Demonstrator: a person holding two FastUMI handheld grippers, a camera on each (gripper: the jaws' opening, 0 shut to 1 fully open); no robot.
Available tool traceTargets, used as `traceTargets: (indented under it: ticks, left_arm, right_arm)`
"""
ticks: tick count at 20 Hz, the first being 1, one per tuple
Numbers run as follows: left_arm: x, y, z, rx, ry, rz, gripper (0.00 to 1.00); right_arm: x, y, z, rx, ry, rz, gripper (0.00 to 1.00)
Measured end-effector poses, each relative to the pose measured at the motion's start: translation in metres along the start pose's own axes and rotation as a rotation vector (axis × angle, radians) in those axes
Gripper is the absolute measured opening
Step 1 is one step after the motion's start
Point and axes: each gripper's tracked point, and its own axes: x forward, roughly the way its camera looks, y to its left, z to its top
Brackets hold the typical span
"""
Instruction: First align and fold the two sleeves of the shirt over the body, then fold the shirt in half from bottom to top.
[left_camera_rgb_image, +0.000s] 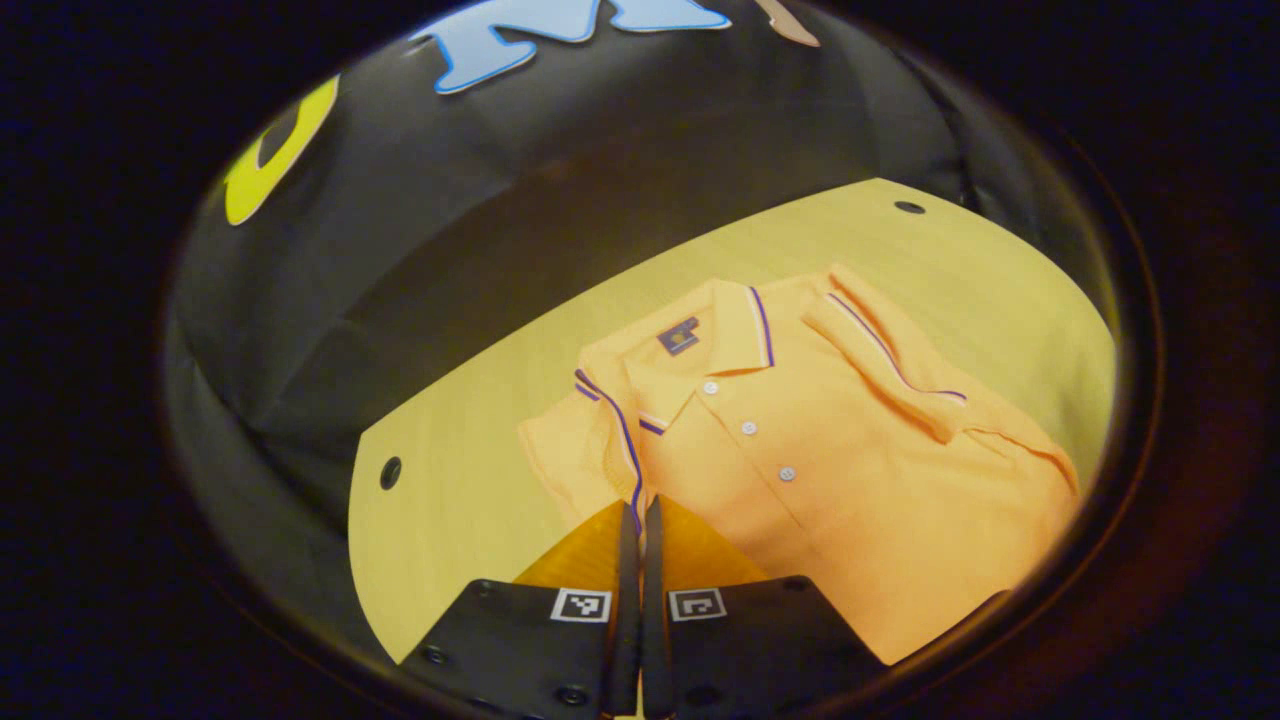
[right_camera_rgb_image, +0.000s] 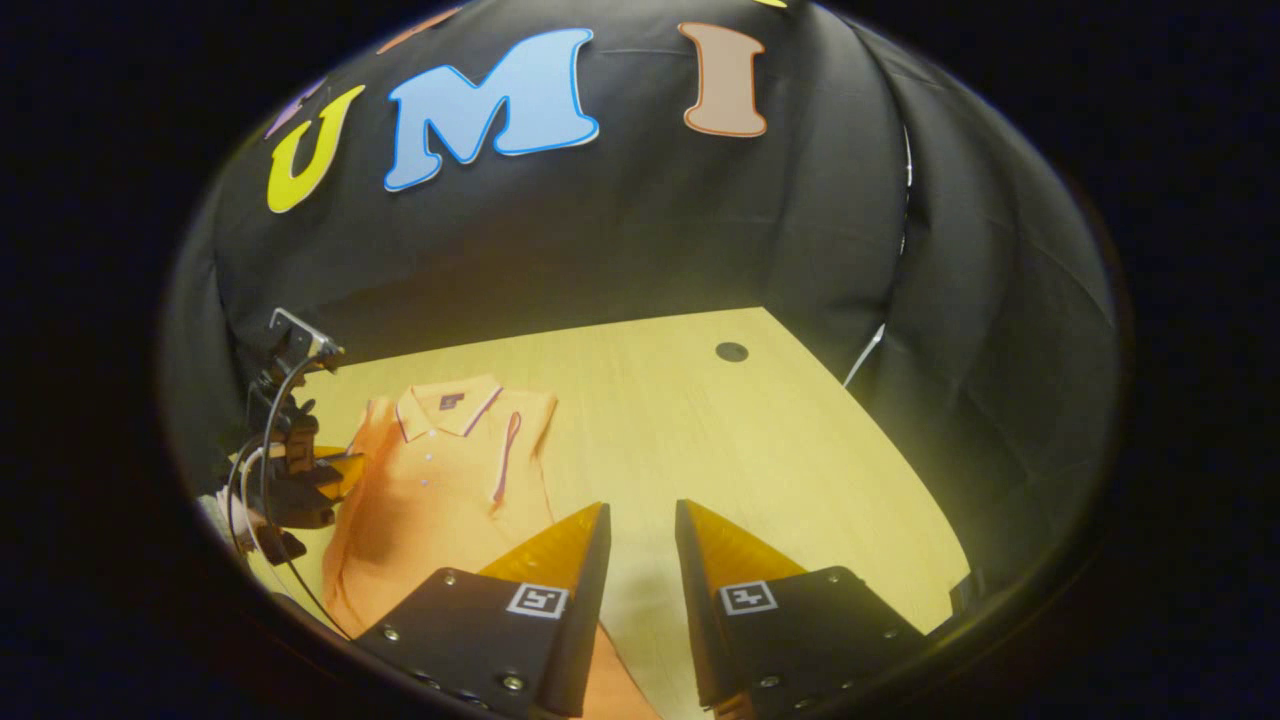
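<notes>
- The orange polo shirt (left_camera_rgb_image: 800, 450) lies flat on the pale wooden counter (left_camera_rgb_image: 480, 450), front up, collar toward the booth's wall, three white buttons down the placket, purple and white stripes edging collar and cuffs.
- One sleeve (left_camera_rgb_image: 880, 360) is already folded over the body; the other sleeve (left_camera_rgb_image: 575, 450) is bunched at the shirt's edge.
- Left gripper view: the left tongs (left_camera_rgb_image: 640, 520) are pressed together on the striped cuff of that bunched sleeve, with a dark label inside the collar plain to see.
- Right gripper view: the right tongs (right_camera_rgb_image: 640, 535) stand apart, empty, over bare counter (right_camera_rgb_image: 780, 450) just beside the shirt (right_camera_rgb_image: 440, 480); farther off, the left tongs (right_camera_rgb_image: 345, 465) with their cables show at the shirt's far edge.
- Round dark holes (right_camera_rgb_image: 731, 351) mark the counter near its corners.
</notes>
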Motion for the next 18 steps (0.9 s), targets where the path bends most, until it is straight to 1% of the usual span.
traceTargets:
  ticks: [2,5,6,7,8,9,11,12,13,14,16,18]
  left_arm:
    - [0.002,-0.016,-0.003,0.031,0.015,-0.025,0.08]
    - [0.006,-0.032,-0.007,0.034,0.040,-0.058,0.08]
    - [0.007,-0.041,-0.008,0.027,0.042,-0.093,0.17]
    - [0.006,-0.052,-0.007,0.018,0.042,-0.129,0.24]
    - [0.005,-0.055,-0.006,0.019,0.035,-0.147,0.50]
    - [0.003,-0.058,-0.005,0.017,0.031,-0.155,0.57]
    - [-0.005,-0.063,-0.003,-0.001,0.027,-0.164,0.78]
    - [-0.007,-0.063,-0.004,-0.014,0.027,-0.165,0.84]
    - [-0.012,-0.064,-0.005,-0.034,0.027,-0.171,0.86]
    - [-0.017,-0.063,-0.007,-0.059,0.026,-0.176,0.99]
    - [-0.034,-0.059,-0.014,-0.126,0.024,-0.185,1.00]
    - [-0.053,-0.047,-0.028,-0.188,0.028,-0.166,1.00]
  right_arm:
    - [-0.001,-0.002,-0.001,0.005,0.004,-0.006,0.41]
    - [0.000,-0.009,-0.008,0.018,0.012,-0.015,0.39]
    - [-0.004,-0.015,-0.012,0.022,0.015,-0.018,0.39]
    - [-0.005,-0.018,-0.012,0.027,0.018,-0.019,0.41]
    - [-0.004,-0.017,-0.013,0.032,0.020,-0.019,0.41]
    - [-0.004,-0.018,-0.014,0.035,0.022,-0.020,0.41]
    - [-0.005,-0.021,-0.017,0.038,0.023,-0.016,0.41]
    - [-0.006,-0.020,-0.018,0.036,0.024,-0.012,0.41]
    - [-0.006,-0.018,-0.018,0.033,0.024,-0.006,0.41]
    - [-0.006,-0.017,-0.019,0.030,0.024,0.000,0.41]
    - [-0.006,-0.012,-0.023,0.022,0.027,0.019,0.41]
    - [-0.006,-0.005,-0.028,0.008,0.035,0.043,0.41]
